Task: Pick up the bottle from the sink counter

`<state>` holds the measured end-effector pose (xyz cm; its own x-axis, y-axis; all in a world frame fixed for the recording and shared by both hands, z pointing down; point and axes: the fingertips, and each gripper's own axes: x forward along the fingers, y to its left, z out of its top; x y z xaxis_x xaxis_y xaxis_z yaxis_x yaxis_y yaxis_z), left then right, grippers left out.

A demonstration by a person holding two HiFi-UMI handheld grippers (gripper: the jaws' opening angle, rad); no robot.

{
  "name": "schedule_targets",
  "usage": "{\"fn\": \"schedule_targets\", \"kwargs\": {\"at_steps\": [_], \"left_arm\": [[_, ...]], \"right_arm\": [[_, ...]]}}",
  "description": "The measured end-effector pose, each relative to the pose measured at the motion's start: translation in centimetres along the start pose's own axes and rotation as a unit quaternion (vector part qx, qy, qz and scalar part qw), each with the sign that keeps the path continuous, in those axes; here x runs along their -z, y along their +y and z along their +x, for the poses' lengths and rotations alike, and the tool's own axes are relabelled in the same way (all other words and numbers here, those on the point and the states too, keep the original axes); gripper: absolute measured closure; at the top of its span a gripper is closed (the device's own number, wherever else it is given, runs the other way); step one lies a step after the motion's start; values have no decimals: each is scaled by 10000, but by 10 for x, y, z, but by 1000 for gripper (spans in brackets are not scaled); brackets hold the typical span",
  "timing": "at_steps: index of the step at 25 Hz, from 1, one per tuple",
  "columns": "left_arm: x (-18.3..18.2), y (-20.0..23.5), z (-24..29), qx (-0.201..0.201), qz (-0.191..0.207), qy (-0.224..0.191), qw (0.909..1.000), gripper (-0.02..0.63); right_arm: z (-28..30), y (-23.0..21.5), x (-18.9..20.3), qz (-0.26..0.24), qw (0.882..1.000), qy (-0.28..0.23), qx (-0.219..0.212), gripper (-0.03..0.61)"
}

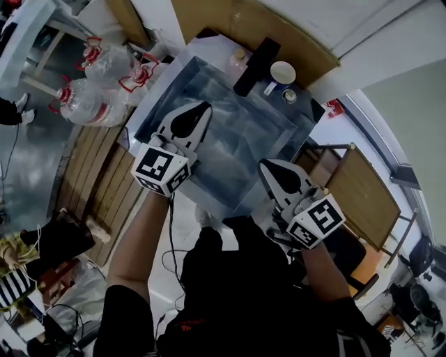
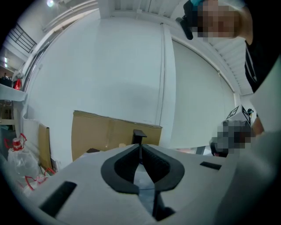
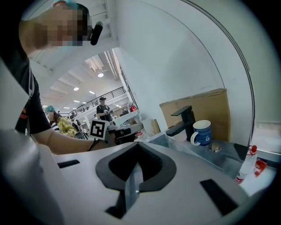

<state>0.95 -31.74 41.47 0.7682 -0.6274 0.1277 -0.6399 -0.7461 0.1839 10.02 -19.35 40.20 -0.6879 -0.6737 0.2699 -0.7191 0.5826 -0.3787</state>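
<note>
From my remote seat I see the steel sink fill the middle of the head view, with a sheet of cardboard leaning on the wall behind it. Both tools hang over the basin. The left tool has its jaws together on nothing, and so does the right tool. A black faucet and a blue mug stand on the bench. The bottle, clear with a red cap, stands at the bench's right end, well apart from both tools. It is warped at the right gripper view's edge, its label is unreadable, and it is missing from the left gripper view.
</note>
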Motion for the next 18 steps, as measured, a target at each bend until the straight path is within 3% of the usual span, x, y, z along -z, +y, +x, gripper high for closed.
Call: {"fn": "schedule_targets", "kwargs": {"at_steps": [6, 9, 18], "left_arm": [[15, 21, 43, 60, 63, 114, 9999, 590], [22, 29, 59, 75, 110, 165, 9998, 544], [37, 62, 106, 112, 268, 271, 9992, 501]], "right_arm": [[10, -32, 8, 60, 10000, 45, 51, 575], [16, -41, 12, 95, 9999, 52, 63, 575], [31, -65, 33, 256, 9995, 157, 73, 575]]}}
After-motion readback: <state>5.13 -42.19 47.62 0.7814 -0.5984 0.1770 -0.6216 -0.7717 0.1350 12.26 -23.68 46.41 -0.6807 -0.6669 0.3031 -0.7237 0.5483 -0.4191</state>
